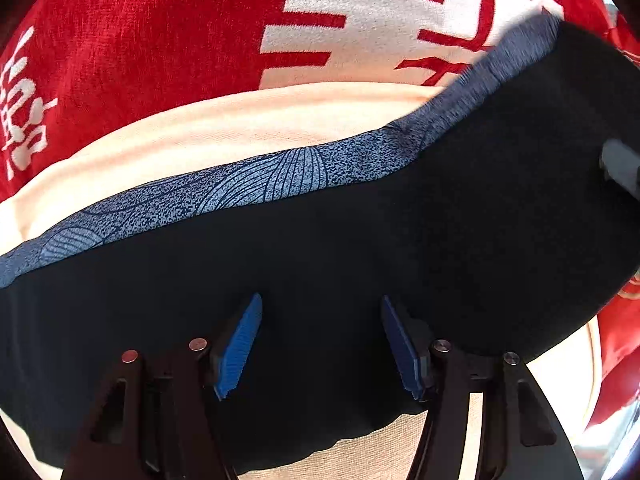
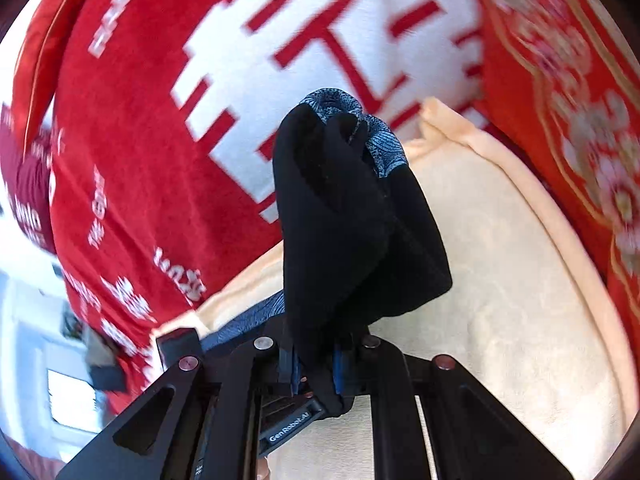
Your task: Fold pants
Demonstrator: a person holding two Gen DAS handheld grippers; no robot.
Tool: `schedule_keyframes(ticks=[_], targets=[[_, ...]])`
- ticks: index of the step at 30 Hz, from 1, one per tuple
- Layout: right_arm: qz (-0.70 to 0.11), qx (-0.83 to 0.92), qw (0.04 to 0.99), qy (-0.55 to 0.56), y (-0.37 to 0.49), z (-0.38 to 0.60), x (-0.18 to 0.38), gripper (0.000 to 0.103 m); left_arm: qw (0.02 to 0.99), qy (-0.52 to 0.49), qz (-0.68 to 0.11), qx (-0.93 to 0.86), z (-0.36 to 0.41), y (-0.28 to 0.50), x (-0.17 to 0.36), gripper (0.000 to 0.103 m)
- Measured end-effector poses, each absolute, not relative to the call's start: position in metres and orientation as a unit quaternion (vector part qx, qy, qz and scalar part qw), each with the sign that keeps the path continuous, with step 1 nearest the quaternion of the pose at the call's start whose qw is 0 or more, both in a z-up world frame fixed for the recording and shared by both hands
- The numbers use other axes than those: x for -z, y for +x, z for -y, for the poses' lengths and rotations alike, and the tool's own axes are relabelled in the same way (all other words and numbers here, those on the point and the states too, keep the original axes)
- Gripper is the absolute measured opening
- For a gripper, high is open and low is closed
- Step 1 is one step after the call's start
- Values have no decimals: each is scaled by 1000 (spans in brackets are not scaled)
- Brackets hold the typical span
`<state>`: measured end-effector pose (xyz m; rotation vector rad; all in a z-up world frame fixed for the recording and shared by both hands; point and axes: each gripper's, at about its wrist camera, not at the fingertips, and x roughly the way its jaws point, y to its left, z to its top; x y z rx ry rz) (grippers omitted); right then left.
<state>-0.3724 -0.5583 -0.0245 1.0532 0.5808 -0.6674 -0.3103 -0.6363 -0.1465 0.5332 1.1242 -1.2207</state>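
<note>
Pants (image 1: 320,248) on cream cushion (image 1: 224,136), red blanket (image 1: 140,48) behind; left fingers (image 1: 240,344) apart, right fingers (image 2: 338,364) clamping pants.

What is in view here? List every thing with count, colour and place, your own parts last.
pants: one pair, black with a blue patterned band, spread across the cream blanket in the left wrist view; a bunched part hangs from the right tongs in the right wrist view.
cream blanket: one, cream, under the pants.
red blanket: one, red with white characters, behind the cream blanket.
red patterned cloth: one, red with gold and white flowers, far right of the right wrist view.
left tongs: one, black with blue pads, open over the pants.
right tongs: one, black, shut on the pants.
</note>
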Motion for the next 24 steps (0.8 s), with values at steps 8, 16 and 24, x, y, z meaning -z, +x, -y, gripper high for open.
schedule_keyframes(ticks=[8,16,24], targets=[[-350,315,804,363,-298,509,-10,13,600,191,-533,565,606,-263,133,82],[-443,304,804,253,-191,425,16,18,650,187,-528,514,514,-146,132,91],[-586,322,743,35,-94,317,122,41,688,190,-562,417,444,-49,177,91]])
